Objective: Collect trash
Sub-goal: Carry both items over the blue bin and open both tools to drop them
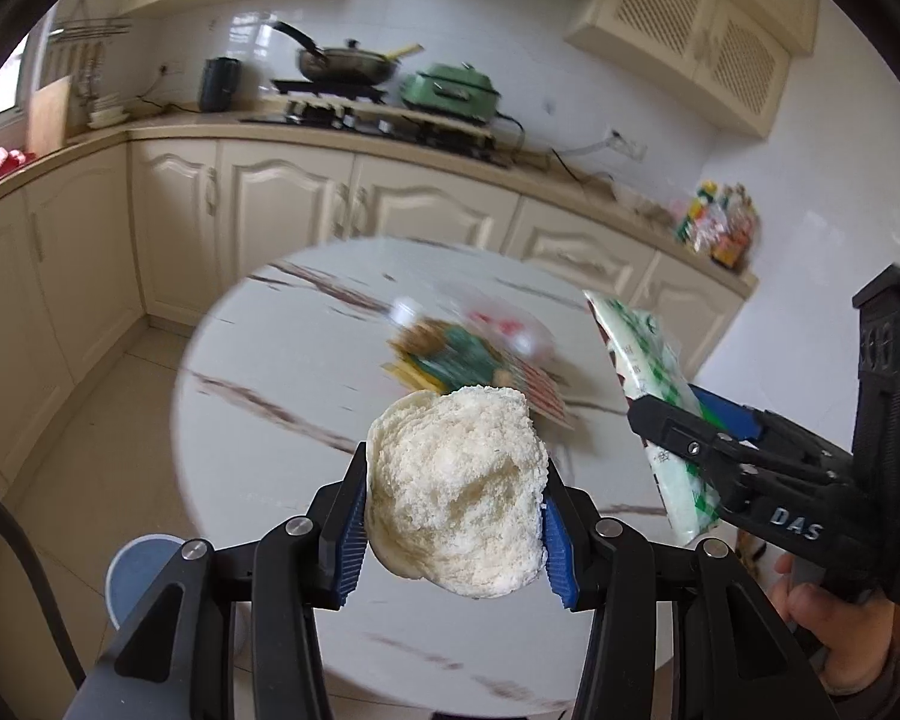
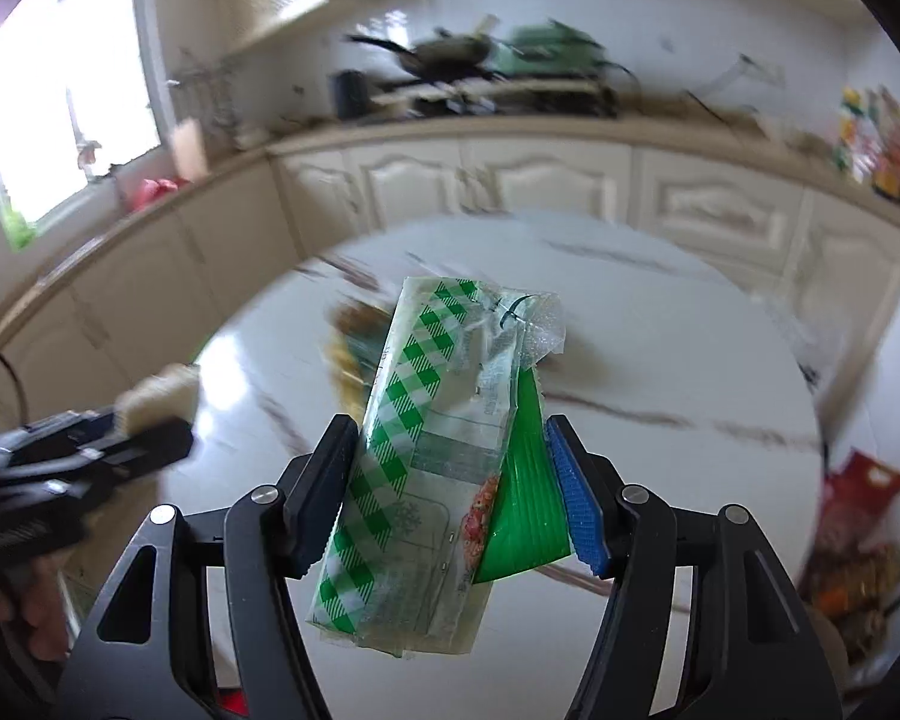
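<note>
My left gripper [image 1: 453, 516] is shut on a torn white bun [image 1: 456, 492], held above the round marble table [image 1: 270, 432]. My right gripper [image 2: 450, 480] is shut on a green-and-white checked plastic wrapper [image 2: 426, 450] with a green tray piece [image 2: 525, 498] against the blue pad. In the left wrist view the right gripper [image 1: 684, 432] shows at the right edge with the wrapper [image 1: 648, 384] sticking up from it. In the right wrist view the left gripper [image 2: 144, 420] appears blurred at the left with the bun [image 2: 162, 396]. A blurred pile of flat packets [image 1: 468, 360] lies on the table.
Cream kitchen cabinets [image 1: 294, 204] ring the table, with a pan [image 1: 345, 63] and green appliance [image 1: 453, 90] on the counter. A blue-white bin [image 1: 144, 570] stands at the lower left of the table. Snack bags [image 2: 858, 540] sit at the right. A hand [image 1: 834, 618] grips the right tool.
</note>
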`<move>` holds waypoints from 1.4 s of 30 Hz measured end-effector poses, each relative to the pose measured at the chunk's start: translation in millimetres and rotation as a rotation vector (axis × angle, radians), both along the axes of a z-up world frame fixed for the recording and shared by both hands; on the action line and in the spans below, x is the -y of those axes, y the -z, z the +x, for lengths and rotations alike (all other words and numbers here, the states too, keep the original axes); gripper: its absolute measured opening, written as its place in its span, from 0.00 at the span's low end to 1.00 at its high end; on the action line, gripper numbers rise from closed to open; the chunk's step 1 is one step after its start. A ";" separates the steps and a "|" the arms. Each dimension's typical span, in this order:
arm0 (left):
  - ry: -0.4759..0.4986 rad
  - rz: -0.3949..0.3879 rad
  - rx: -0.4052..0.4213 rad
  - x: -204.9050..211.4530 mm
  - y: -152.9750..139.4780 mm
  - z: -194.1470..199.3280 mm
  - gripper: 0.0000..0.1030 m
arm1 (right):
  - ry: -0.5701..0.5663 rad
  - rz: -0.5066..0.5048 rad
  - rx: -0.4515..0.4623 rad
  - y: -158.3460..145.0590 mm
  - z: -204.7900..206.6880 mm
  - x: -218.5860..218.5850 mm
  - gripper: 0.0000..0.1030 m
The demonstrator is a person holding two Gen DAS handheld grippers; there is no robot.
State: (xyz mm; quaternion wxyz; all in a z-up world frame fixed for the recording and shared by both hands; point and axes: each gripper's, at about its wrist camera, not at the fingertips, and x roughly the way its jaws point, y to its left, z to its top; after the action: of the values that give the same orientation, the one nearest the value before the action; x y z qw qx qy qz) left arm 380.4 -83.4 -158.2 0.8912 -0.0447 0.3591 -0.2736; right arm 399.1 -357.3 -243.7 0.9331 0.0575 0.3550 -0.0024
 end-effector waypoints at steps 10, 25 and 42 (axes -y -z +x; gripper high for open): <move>-0.324 0.035 -0.003 -187.0 -8.3 6.5 0.43 | -0.356 0.048 0.021 1.3 84.0 -179.7 0.60; -0.589 0.100 -0.371 -338.4 125.4 66.7 0.43 | -0.585 0.054 -0.332 207.8 196.1 -377.9 0.61; -0.540 0.139 -0.543 -339.0 226.9 170.4 0.45 | -0.440 -0.046 -0.374 276.4 250.4 -374.0 0.91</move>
State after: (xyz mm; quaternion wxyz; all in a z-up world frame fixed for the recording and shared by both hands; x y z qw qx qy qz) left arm 550.8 255.6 -385.1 0.8046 -0.1480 0.5748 0.0176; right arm 649.4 16.7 -520.1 0.8305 -0.0435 0.5248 0.1815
